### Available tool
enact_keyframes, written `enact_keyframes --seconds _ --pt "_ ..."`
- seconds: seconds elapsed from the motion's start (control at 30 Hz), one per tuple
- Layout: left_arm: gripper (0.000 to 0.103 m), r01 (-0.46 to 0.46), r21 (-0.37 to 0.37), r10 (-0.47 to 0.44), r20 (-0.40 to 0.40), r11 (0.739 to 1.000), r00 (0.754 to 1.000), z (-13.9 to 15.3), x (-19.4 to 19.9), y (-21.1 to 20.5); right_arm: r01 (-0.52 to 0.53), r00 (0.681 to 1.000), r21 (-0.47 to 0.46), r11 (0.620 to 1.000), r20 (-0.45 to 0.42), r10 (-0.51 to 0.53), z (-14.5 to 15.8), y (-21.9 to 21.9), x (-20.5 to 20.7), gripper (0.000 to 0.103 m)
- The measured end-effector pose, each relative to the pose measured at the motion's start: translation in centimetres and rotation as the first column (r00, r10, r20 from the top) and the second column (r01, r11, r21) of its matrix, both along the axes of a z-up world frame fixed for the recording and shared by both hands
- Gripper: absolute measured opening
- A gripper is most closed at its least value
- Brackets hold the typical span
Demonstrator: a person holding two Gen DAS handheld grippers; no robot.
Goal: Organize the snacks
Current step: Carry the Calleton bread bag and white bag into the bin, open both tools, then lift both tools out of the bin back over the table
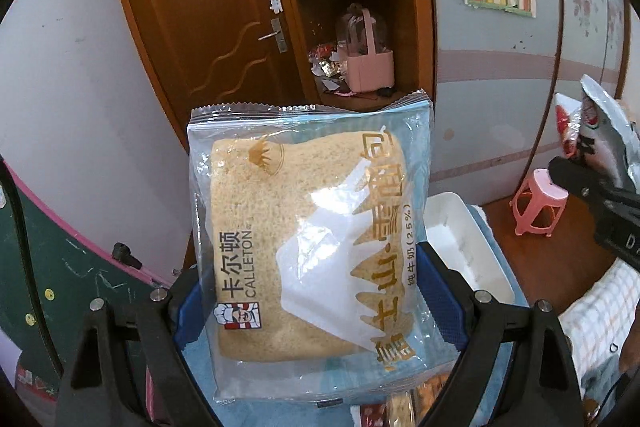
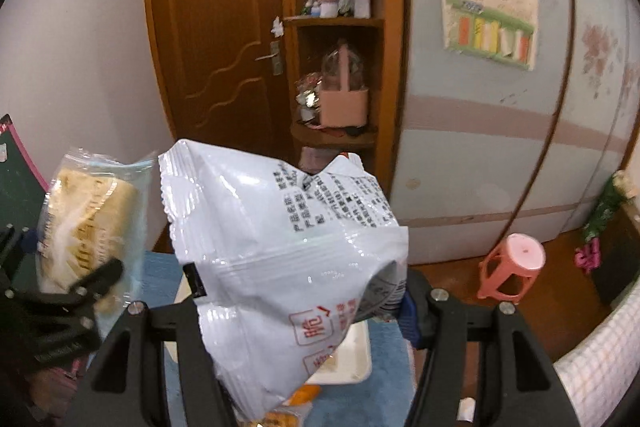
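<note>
The left gripper clamps a soft, crushable packet of sliced bread by its lower sides, the right gripper pinches a light, slippery white snack bag, both raised above a white tray.

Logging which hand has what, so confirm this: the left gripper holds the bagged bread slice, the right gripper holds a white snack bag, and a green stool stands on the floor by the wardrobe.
Wrong on one point: the stool is pink, not green, as the right wrist view shows. The rest stands: the left gripper holds the bread, and the right gripper holds the white snack bag.
</note>
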State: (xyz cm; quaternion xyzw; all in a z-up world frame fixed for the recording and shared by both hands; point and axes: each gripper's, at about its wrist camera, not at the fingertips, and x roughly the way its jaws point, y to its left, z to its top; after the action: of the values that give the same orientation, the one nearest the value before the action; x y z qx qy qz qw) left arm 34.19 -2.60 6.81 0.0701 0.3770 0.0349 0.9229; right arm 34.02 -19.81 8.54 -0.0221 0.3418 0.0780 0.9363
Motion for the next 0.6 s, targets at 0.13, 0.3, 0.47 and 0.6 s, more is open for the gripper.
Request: enact_keyframes --seconds 0.13,0.3,0.47,0.6 --pt "0.090 -0.025 -0.018 0.024 -0.048 1.000 0.999 -3.4 3.4 0.1 -0.009 0.997 -0.005 1.000 -0.072 0.008 -2.9 1.2 2.9 0.060" --pt "0.090 -0.057 -0.052 0.052 -0.104 0.997 0.993 -8.1 6.2 0.7 -0.028 0.988 -0.060 0.998 -0.153 0.019 -7.5 2.8 5.3 0.061" --pt "0.092 -0.065 -0.233 0.000 -0.267 0.970 0.964 -12.1 8.5 2.5 -0.026 0.967 0.008 1.000 -0.255 0.027 -11.7 2.7 7.2 0.083" --pt "0.100 -0.099 -0.236 0.027 -0.291 0.967 0.956 -13.4 8.5 3.4 -0.010 0.963 0.042 0.999 -0.268 0.021 -12.9 2.0 7.3 0.099"
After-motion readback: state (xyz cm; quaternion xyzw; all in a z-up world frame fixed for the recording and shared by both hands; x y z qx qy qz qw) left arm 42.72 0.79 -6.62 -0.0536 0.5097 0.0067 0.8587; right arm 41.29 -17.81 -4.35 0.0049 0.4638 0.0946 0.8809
